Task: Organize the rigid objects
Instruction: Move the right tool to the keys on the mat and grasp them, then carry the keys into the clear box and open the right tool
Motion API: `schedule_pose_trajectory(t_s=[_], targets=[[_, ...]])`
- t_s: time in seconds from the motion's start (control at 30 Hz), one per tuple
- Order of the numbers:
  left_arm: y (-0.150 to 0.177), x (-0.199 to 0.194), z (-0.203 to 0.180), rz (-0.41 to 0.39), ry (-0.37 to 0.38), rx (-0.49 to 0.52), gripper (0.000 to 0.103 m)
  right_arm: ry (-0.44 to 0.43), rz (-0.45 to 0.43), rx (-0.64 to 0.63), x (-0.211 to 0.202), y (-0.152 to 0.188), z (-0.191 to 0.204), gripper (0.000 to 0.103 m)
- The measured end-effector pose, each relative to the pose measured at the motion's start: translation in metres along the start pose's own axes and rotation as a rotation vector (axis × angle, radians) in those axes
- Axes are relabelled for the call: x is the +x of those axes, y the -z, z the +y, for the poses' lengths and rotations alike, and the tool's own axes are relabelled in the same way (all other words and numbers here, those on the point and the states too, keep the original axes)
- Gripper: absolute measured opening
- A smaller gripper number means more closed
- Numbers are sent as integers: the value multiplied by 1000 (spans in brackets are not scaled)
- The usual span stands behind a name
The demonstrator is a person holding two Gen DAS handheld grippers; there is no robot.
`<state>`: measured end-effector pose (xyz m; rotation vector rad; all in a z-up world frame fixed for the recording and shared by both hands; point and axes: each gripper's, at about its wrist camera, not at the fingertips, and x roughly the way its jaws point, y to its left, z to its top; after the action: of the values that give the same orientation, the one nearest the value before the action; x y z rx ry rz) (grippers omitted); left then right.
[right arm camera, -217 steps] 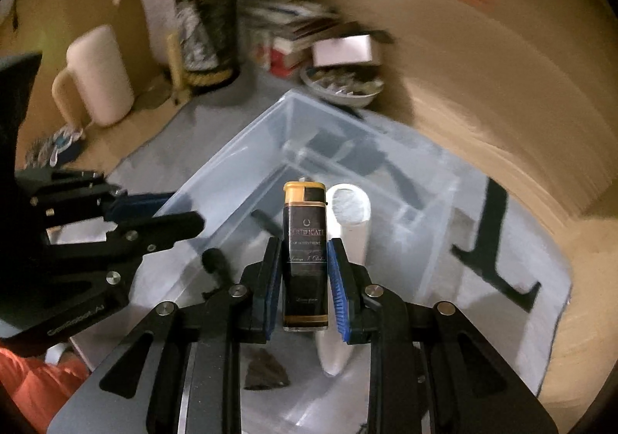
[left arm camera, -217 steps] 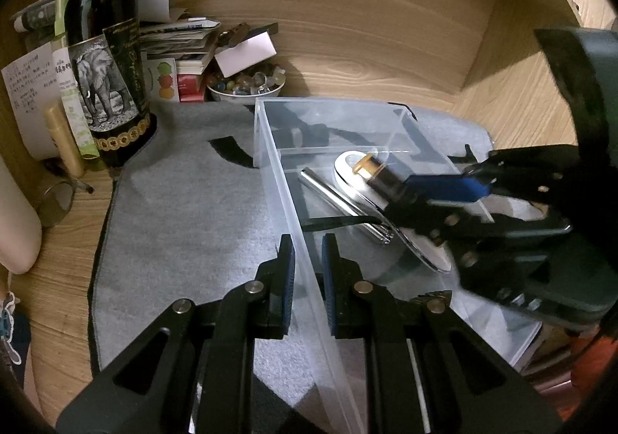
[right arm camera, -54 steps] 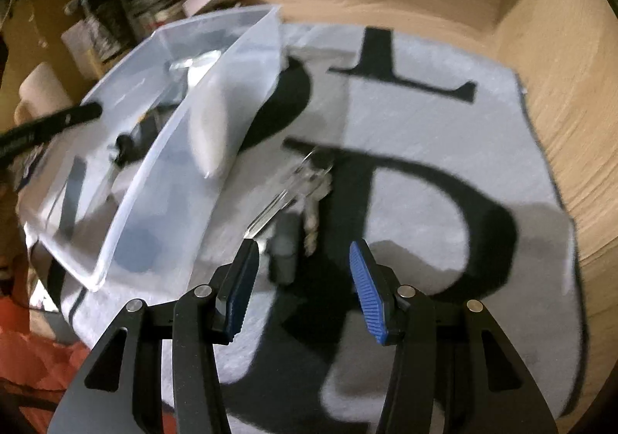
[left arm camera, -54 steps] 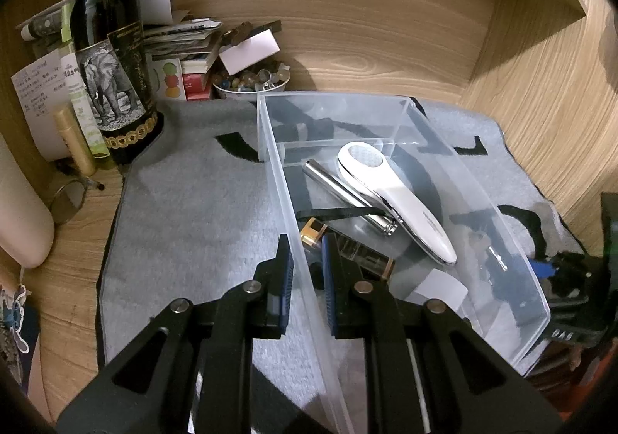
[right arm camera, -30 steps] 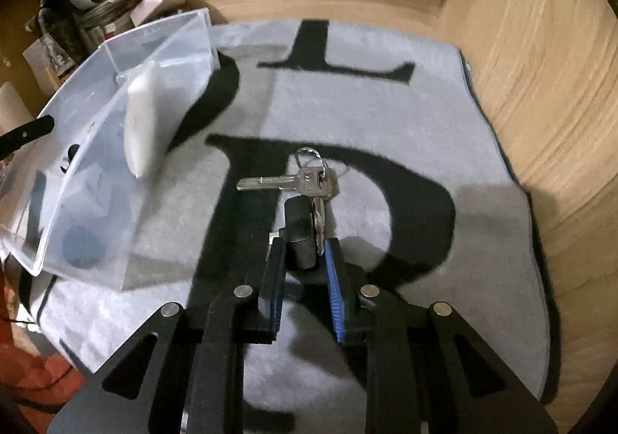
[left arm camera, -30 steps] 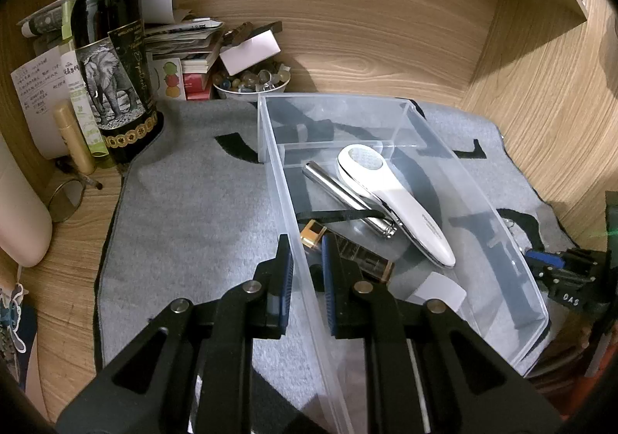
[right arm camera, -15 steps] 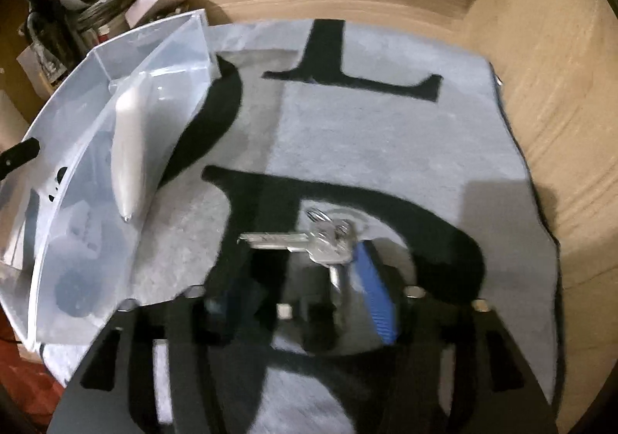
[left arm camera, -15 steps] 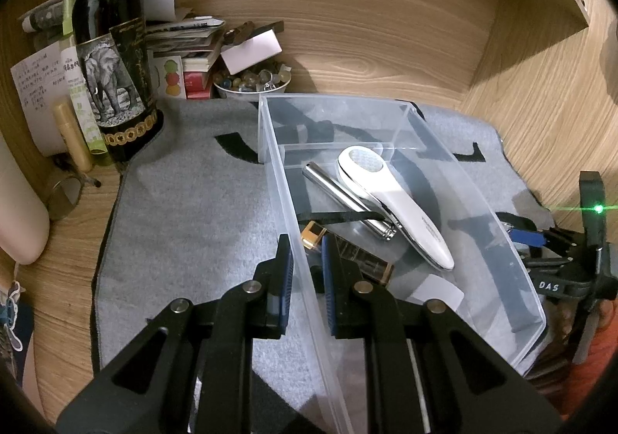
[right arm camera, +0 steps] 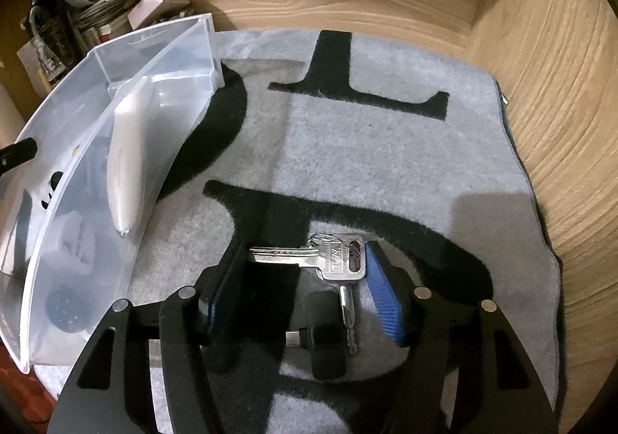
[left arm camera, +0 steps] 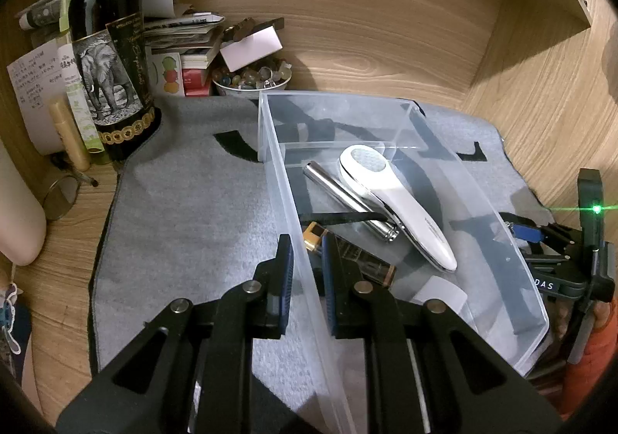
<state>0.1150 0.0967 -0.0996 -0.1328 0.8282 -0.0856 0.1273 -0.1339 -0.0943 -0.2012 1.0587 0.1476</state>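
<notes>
Bunch of keys: lies flat on the grey mat, beside the clear bin. Light, stiff metal, loose on its ring, likely to dangle; best pinched across the black fob. Right gripper: jaws straddling keys, closing, not yet pressing. Left gripper: clamped on bin wall.

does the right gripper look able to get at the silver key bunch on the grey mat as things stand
Probably yes: the right gripper stands astride the silver key bunch on the grey mat, jaws closing, nothing between. The blue pad is beside the key head; the clear plastic bin is clear.
</notes>
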Motion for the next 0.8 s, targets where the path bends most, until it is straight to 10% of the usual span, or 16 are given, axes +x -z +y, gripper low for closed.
schedule_pose_trajectory(t_s=[0.8], targets=[[0,-1,0,-8,7,1,14,-12,-334,-147,-92,-59,44,58]])
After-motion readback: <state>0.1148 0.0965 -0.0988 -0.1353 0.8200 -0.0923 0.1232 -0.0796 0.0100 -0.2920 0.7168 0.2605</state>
